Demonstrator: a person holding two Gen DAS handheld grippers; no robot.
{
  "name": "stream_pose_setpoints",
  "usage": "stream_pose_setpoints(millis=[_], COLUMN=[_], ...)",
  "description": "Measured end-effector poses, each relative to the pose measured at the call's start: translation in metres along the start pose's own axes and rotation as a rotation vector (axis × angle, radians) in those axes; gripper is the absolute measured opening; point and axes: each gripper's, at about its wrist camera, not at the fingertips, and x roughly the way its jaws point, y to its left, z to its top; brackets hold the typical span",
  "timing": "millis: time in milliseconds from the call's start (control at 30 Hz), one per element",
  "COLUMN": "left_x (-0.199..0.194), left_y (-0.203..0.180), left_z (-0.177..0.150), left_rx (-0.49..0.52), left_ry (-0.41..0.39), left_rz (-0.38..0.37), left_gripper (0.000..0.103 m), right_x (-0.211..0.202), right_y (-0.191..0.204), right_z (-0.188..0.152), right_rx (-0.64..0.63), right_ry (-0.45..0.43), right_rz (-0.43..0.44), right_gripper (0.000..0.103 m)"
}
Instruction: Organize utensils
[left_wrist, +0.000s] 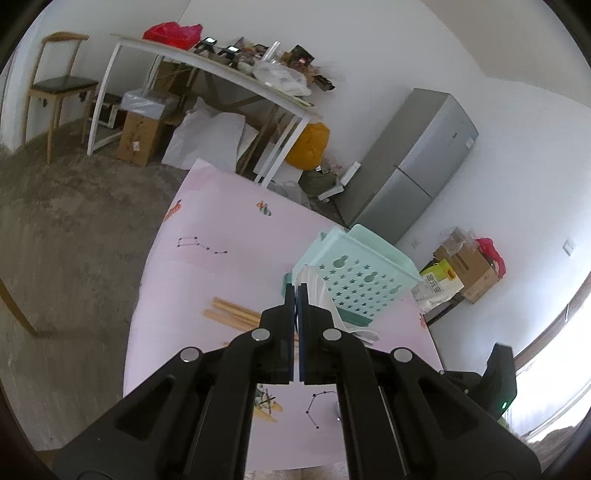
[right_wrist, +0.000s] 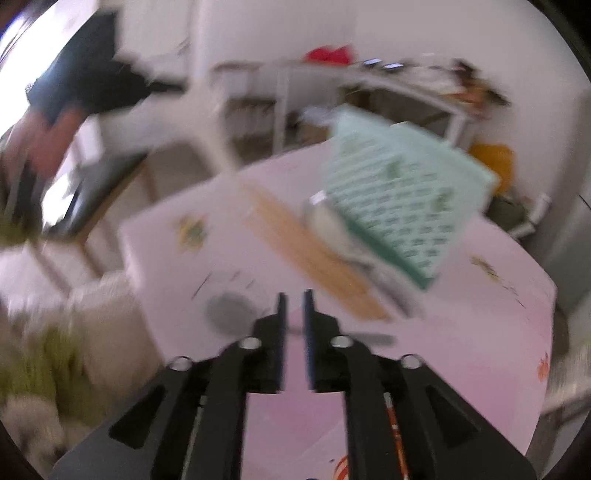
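On the pink table (left_wrist: 207, 266), the right claw (right_wrist: 293, 295) hangs with its jaws a little apart and nothing gripped between them; a spoon (right_wrist: 236, 312) lies just under its tips. The spoon's grey bowl shows left of the jaws and its handle runs out to the right behind them, so its long axis lies across the claw's line, roughly level in this view. This view is badly blurred, so whether the pads touch the handle I cannot tell.

Beyond the spoon, a bundle of chopsticks (right_wrist: 314, 254) lies flat, its long axis slanting from upper left to lower right, the far end pointing toward the table's back edge. White spoons (right_wrist: 332, 225) sit against the foot of the green basket (right_wrist: 402, 199), which stands at the far side of the table, just beside the chopsticks.

The left claw (left_wrist: 296, 291) is closed and empty, held above the table with its tips aimed at the basket's near corner. In its view the chopsticks (left_wrist: 231, 314) lie to the left and the white spoons (left_wrist: 317, 284) just past the tips.

The step in hand looks like picking up the metal spoon. The next move calls for lowering the right claw so its jaws straddle the thin handle squarely, then closing, lifting and carrying it into the basket.
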Motion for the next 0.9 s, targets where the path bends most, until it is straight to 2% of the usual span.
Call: stream_pose_setpoints(millis=[33, 67, 167, 367, 500, 700, 833, 900], left_x=[0.001, 0.001, 0.004, 0.008, 0.013, 0.019, 0.021, 0.021], left_y=[0.003, 0.005, 0.013, 0.028, 0.038, 0.051, 0.060, 0.063], left_z=[-0.001, -0.003, -0.005, -0.010, -0.012, -0.016, -0.019, -0.019], left_rx=[-0.008, -0.012, -0.022, -0.046, -0.063, -0.089, -0.107, -0.116], left_ry=[0.004, 0.007, 0.013, 0.023, 0.037, 0.042, 0.046, 0.045], left_rz=[0.001, 0.000, -0.002, -0.012, -0.015, -0.030, -0.035, -0.036], left_gripper=[0.000, 0.000, 0.000, 0.000, 0.000, 0.000, 0.000, 0.000], right_x=[0.007, 0.012, 0.032, 0.068, 0.081, 0.094, 0.089, 0.087], right_y=[0.005, 0.009, 0.015, 0.011, 0.013, 0.016, 0.018, 0.022], right_z=[0.001, 0.000, 0.006, 0.020, 0.032, 0.037, 0.035, 0.034], right_rx=[-0.048, -0.084, -0.178, -0.246, -0.284, -0.274, -0.234, -0.223], right_ry=[0.040, 0.060, 0.132, 0.260, 0.321, 0.392, 0.401, 0.398], right_rz=[0.048, 0.071, 0.131, 0.272, 0.341, 0.351, 0.346, 0.320], right_gripper=[0.037, 0.040, 0.045, 0.046, 0.046, 0.046, 0.028, 0.024])
